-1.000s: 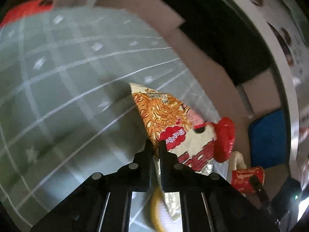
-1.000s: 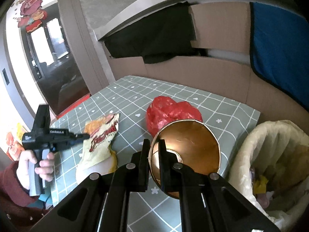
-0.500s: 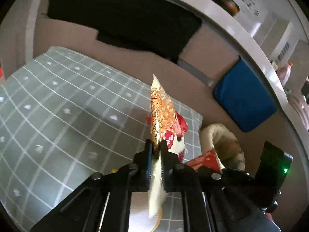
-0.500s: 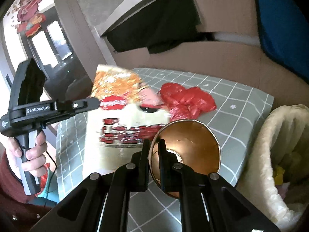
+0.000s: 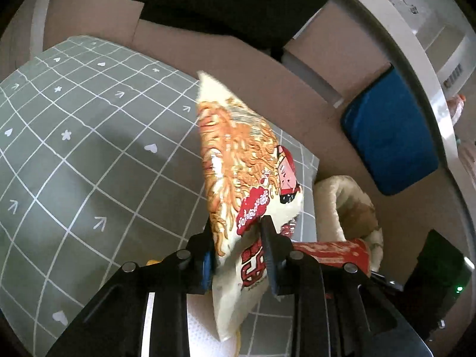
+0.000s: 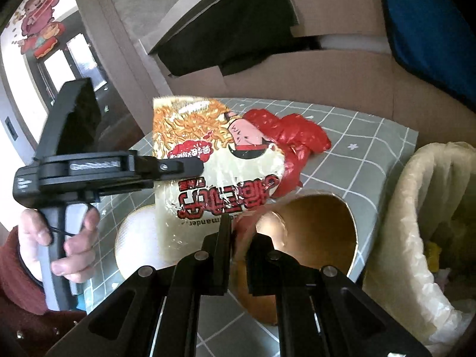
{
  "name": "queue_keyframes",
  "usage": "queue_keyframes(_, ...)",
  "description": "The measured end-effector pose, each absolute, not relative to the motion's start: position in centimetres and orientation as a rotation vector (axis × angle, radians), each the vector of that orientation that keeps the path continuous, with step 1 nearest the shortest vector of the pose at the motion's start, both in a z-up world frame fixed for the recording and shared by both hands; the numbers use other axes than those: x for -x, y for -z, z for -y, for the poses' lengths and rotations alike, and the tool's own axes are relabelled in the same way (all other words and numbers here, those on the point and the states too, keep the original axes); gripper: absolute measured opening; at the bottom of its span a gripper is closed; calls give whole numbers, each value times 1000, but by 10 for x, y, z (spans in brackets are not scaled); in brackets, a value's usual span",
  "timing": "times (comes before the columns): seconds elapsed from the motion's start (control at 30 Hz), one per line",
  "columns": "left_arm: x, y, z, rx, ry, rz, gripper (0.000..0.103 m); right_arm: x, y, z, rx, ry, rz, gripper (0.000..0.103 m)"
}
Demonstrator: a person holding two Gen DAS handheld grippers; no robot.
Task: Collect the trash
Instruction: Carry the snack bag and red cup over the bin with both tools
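Over the grey grid tablecloth the left gripper, jaws just opening, loosens on the light, crinkly noodle wrapper above the paper bowl clamped by the right gripper; grip its edge.

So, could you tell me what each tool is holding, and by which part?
The right tool clamps the gold-lined bowl by its rim. The left tool's jaws have just been opening around the noodle wrapper's side edge; it looks released.

Your left gripper is matte black with silver screws; your sleeve is dark red knit.
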State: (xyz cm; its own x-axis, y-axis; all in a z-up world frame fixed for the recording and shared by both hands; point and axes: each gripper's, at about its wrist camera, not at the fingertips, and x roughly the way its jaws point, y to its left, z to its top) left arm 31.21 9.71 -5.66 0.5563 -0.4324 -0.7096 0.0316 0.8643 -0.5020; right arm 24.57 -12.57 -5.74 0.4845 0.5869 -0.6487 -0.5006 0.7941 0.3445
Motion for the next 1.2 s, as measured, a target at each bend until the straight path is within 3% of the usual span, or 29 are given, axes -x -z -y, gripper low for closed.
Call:
queue_keyframes(0.07,-308,53,-97,455,287,-924,7,-244,56,128,-112,-661,-829,8)
queue_keyframes(0.43,-277,-22,-57,171,221,-665,5,-245,10,142,-37,-614,-696,8)
queue_keyframes(0.77,-280,-40,15,115,368,-652,5,-238,-38,218,-27,-397,-587,8)
queue_keyframes(1.2,-307,-16,118,107,596,-731,5,-247,-26,301,-92,-228,-624,8)
